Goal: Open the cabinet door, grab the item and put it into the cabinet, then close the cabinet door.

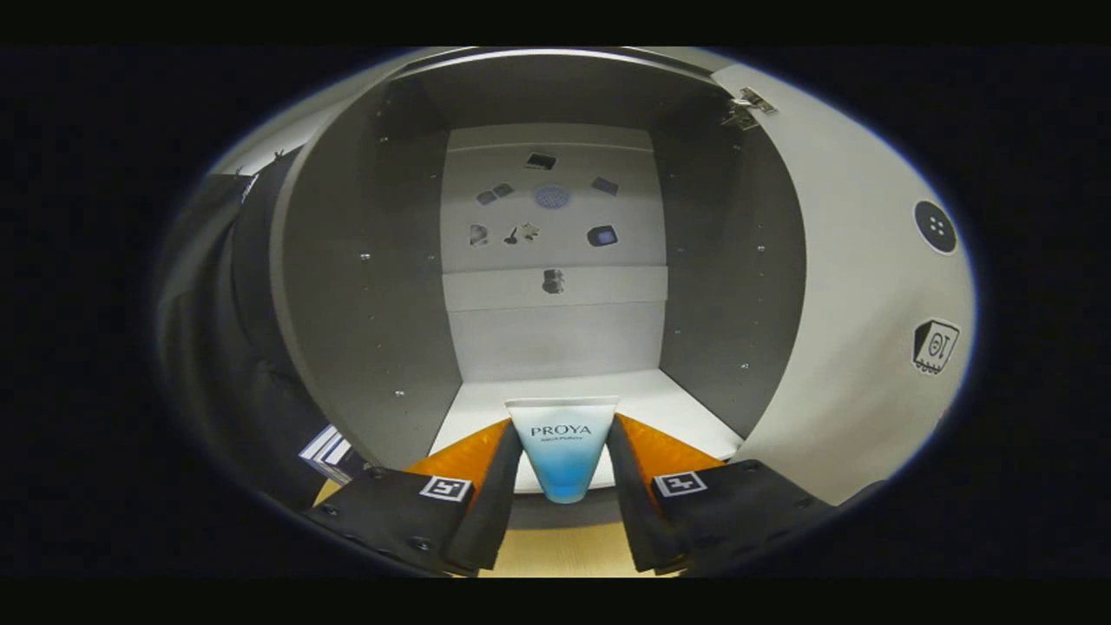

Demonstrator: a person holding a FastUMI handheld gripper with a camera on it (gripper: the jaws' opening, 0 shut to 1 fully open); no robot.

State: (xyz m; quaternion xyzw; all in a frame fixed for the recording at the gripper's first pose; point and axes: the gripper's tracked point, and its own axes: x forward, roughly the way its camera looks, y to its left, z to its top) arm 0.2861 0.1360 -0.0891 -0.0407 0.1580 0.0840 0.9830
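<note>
My gripper (562, 438) is shut on a white and blue tube (562, 450), which stands between the two fingers with its wide flat end pointing ahead. Straight beyond it lies the open cabinet (364, 286), with grey side walls and a white floor (668, 408). The tube's far end reaches just over the front edge of that floor. The cabinet door (859, 295) is swung wide open to the right, with hinges near its top. The white back wall carries several small stickers.
The wooden table top (564, 551) shows under the fingers. A striped object (325, 451) lies left of the cabinet, near the left finger. Black cloth hangs on the left side. Two dark stickers sit on the inside of the door.
</note>
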